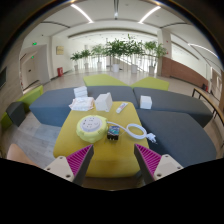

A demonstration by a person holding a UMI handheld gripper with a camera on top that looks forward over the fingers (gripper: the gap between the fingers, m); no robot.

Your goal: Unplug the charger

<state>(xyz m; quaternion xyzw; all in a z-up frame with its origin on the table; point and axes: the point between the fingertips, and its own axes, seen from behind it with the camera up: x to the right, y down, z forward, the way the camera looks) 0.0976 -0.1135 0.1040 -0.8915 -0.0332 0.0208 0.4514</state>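
The gripper gapes wide, holding nothing. On the yellow table, the charger sits mid-table between a yellow-green coil and white cable; grey sofas surround it, plants beyond.

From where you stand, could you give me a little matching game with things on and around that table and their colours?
Things:
1. table
2. sofa
3. plants
4. pads on the tongs

Colours:
a. green
b. pink
c. yellow
d. grey

Pairs: 1-c, 2-d, 3-a, 4-b

The tongs are open, above the table's near edge.
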